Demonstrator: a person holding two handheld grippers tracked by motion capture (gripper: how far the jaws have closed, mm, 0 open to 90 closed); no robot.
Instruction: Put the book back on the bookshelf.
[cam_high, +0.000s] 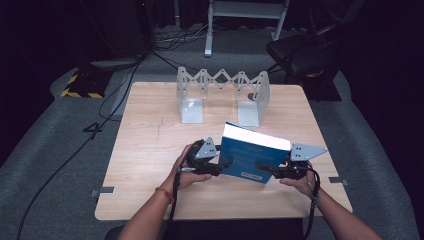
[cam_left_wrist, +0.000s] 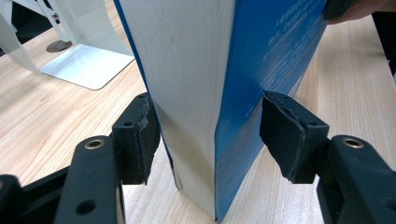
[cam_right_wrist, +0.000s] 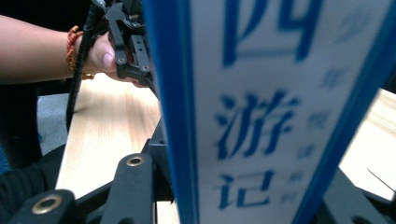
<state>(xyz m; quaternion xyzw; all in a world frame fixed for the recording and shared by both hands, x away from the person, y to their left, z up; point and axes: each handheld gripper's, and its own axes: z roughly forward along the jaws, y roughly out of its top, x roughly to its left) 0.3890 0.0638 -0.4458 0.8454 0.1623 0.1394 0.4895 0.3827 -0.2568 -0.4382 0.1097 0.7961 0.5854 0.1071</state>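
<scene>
- Blue-covered book (cam_high: 252, 155) tilted above wooden table (cam_high: 150, 150), near white folding rack (cam_high: 222, 95).
- Left gripper (cam_high: 222, 165) pinching its page edge, pads (cam_left_wrist: 137, 135) pressing both covers.
- Right gripper (cam_high: 265, 168) clamped across the spine end.

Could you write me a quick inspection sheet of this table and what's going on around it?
Surface: pale wooden table, bare apart from the items below.
Job's things: blue book, raised between both grippers, page edge toward the left one.
Clutter: white folding rack at the far edge.
Grippers: left gripper has its jaws on either side of the book's page-edge end, pads touching the covers; right gripper grips the spine end.
Cables: one trails from each gripper; more lie on the floor.
Surroundings: grey carpet, dark chair, white frame legs.
</scene>
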